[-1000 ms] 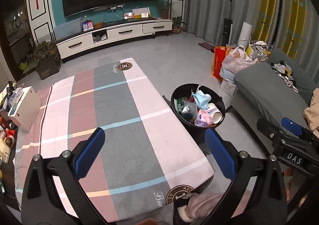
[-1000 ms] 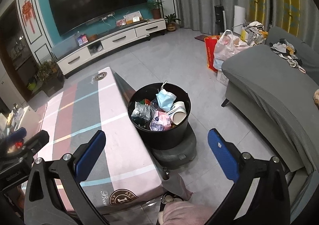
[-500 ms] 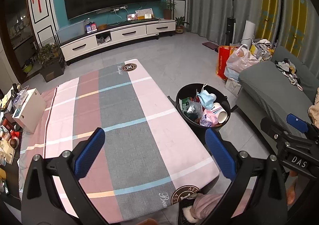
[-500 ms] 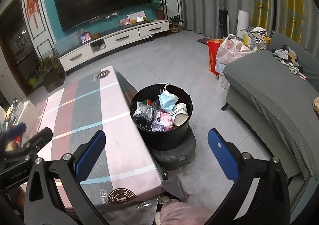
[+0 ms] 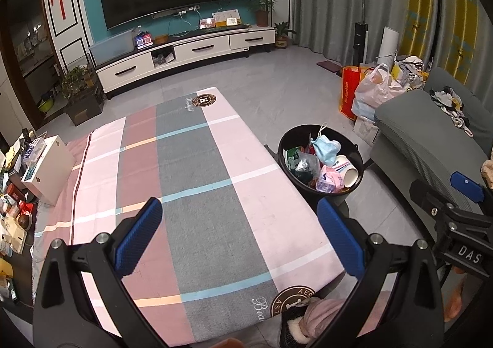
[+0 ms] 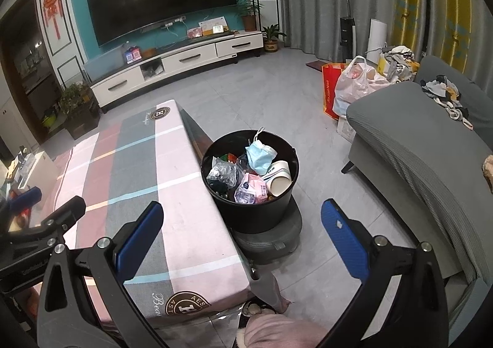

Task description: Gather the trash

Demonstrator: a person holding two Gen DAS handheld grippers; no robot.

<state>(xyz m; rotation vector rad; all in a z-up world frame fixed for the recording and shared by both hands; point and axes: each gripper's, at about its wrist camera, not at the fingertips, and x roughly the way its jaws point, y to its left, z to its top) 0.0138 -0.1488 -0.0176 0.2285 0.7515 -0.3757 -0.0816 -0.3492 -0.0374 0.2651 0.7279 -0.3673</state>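
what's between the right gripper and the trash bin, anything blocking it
Nothing visible blocks it. The right gripper has its jaws open and empty, and the black trash bin sits on the floor straight ahead, beside the table's edge. A blue mask and paper cup lie on top inside.

The plaid cloth-covered table (image 5: 197, 181) lies bare except a white box (image 5: 50, 169) at its left edge; the full black round bin (image 6: 249, 181) crowds its right edge.

The left tongs (image 5: 238, 232) are wide open above the desk (image 5: 191, 169), which has a striped pink and grey cloth. A black trash bin (image 5: 320, 160) stands just beside the desk, full of trash, with a blue mask (image 5: 325, 149) on top.
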